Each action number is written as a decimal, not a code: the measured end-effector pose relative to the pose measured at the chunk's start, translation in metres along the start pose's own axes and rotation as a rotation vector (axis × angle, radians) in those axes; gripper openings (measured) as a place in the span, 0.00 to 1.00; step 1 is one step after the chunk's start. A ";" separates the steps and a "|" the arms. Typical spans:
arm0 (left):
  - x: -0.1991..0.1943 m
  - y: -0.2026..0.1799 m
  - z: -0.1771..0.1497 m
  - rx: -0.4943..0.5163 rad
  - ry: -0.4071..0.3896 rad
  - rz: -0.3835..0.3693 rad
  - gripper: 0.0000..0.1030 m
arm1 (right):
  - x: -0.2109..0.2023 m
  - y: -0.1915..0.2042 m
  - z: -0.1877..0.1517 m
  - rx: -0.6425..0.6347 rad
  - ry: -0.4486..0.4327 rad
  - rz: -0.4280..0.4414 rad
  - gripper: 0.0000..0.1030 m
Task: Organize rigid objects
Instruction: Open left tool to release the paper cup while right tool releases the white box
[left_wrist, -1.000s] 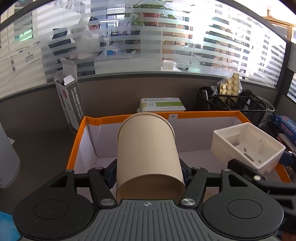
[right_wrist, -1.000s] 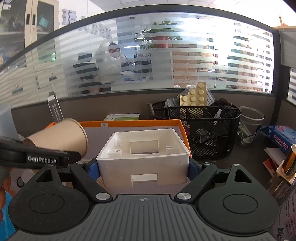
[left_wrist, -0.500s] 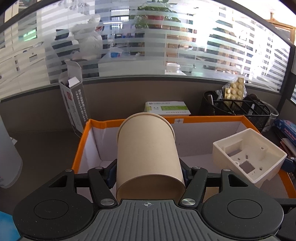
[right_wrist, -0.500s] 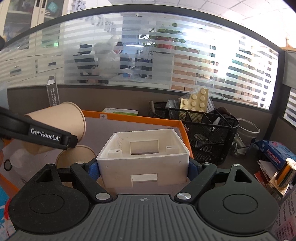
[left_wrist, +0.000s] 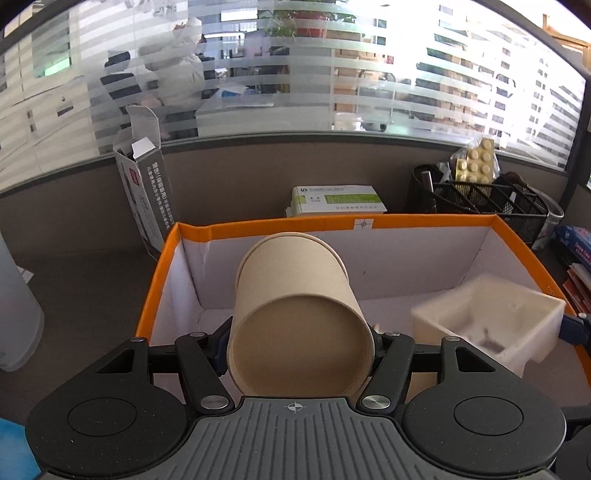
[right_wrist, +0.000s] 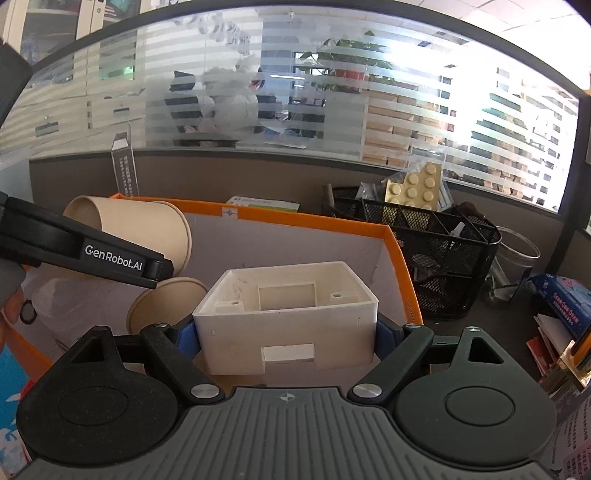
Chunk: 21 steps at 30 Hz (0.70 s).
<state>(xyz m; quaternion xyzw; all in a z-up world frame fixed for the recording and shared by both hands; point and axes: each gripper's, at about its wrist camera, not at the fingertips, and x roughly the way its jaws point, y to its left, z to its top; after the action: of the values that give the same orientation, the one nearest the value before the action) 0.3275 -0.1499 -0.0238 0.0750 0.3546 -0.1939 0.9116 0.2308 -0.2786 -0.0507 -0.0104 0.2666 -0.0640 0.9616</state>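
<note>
A: What does the left gripper (left_wrist: 299, 341) have?

B: A brown paper cup (left_wrist: 295, 314), clamped between its fingers, base toward the camera, mouth pointing ahead over the orange-rimmed box (left_wrist: 258, 225).

A: And the right gripper (right_wrist: 284, 336)?

B: Its blue pads (right_wrist: 184, 338) press both sides of a white plastic housing (right_wrist: 286, 314), open face up. It hangs over the same box (right_wrist: 325, 223).

A: Anything else near those fingers?

B: Just left of the housing, below the left gripper's arm, another paper cup (right_wrist: 166, 306) lies in the box. A black mesh organizer (right_wrist: 424, 251) stands ahead to the right, outside it.
</note>
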 end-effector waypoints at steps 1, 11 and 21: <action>0.001 0.000 0.000 0.003 0.005 0.003 0.60 | 0.000 0.000 0.000 -0.002 0.001 0.000 0.82; 0.011 -0.004 -0.002 0.012 0.034 0.004 0.60 | 0.004 0.001 0.001 -0.019 0.010 -0.011 0.82; 0.009 -0.005 -0.005 0.019 0.028 0.017 0.61 | 0.003 0.002 0.000 -0.020 0.010 -0.010 0.82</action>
<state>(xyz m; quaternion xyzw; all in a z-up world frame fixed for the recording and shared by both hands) 0.3288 -0.1555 -0.0334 0.0894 0.3649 -0.1884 0.9074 0.2339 -0.2774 -0.0522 -0.0210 0.2722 -0.0664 0.9597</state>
